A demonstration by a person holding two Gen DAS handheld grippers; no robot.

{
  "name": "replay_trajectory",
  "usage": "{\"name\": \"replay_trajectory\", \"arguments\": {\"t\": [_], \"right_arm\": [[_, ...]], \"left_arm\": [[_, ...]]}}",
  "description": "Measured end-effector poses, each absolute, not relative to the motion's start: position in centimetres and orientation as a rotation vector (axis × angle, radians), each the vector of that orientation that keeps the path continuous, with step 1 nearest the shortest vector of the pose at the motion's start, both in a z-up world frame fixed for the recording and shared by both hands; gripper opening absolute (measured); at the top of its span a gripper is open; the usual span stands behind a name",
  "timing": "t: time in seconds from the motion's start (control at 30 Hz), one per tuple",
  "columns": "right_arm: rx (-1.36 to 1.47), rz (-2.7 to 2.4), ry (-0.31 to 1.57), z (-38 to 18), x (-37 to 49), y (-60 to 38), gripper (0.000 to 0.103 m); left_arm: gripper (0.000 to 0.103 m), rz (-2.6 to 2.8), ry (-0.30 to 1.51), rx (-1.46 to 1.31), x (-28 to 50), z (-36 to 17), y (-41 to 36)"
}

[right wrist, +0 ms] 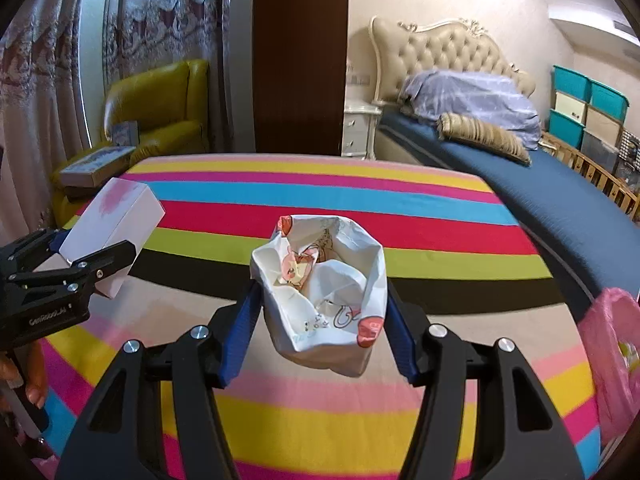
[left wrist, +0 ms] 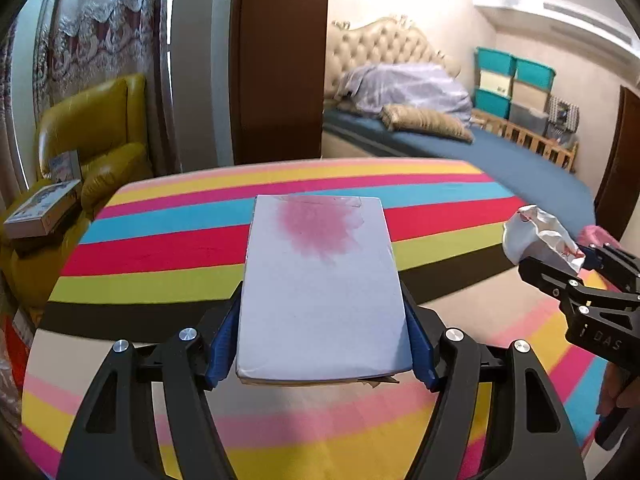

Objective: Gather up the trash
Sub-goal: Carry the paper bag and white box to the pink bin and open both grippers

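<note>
Trash is riding in both tools at this moment. The left tool [left wrist: 320, 344] is clamping a flat white box [left wrist: 320, 280] with a pink stain near its far end, the blue pads [left wrist: 222, 344] pressing on its two long sides, and the box is sticking forward and well above the striped mat [left wrist: 160, 248] that is covering the floor. The right tool [right wrist: 320, 328] is squeezing a crumpled white paper bag [right wrist: 324, 296] printed with pink cartoon figures, its open mouth facing up and its sides buckling between the pads. Both pieces are hanging in the air, touching nothing but the tools.

Judging by this, the picking-up step is finished for these two items and the carrying step is under way: the person is bringing them toward wherever the rubbish is being gathered. A pink plastic bag [right wrist: 612, 356] is showing at the right edge of the right wrist view, just beside that tool, and it is probably the collecting bag, though its opening is not visible.

The next move is calling for each item to be brought over that bag's mouth and let go one at a time, the stiff box likely needing to be tipped end-first. The soft bag could spill its contents if it is tilted early.
</note>
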State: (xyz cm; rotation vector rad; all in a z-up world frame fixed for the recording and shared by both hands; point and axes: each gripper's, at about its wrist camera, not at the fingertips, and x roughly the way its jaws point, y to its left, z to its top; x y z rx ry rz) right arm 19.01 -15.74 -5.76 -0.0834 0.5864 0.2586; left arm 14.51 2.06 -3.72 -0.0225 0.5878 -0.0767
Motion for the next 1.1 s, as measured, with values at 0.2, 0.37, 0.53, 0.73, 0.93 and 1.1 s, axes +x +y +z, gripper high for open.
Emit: {"name": "replay_trajectory", "arguments": {"t": [0.2,0.37,0.53,0.73,0.93,1.1], "right_arm": [[-0.101,0.224,0.508,-4.7,14.4,-17.5,0.058],[-0.094,0.185,0.504,-5.3,13.1,-19.2,0.058],[-0.073,0.168,0.496,-5.7,12.3,-20.6,0.058],[-0.078,0.17,0.47,-4.9,11.8,-21.2,0.059],[-0.062,0.136,0.442,-3.7,10.7,-24.0,0.059],[-0.054,0.085,0.419,-2.9,9.7,-27.3,0.059]], "left_arm": [[0.066,-0.106,0.526,-0.018,10.9,-2.4,0.4],[0.066,-0.126,0.505,0.011,10.0,-2.6,-1.1],[0.066,-0.142,0.511,0.021,10.0,-3.1,-2.4],[0.066,-0.152,0.51,0.046,10.2,-3.1,-3.8],[0.066,-0.192,0.487,0.075,10.3,-2.4,-6.6],[0.066,-0.244,0.467,0.098,10.4,-2.0,-9.6]]}}
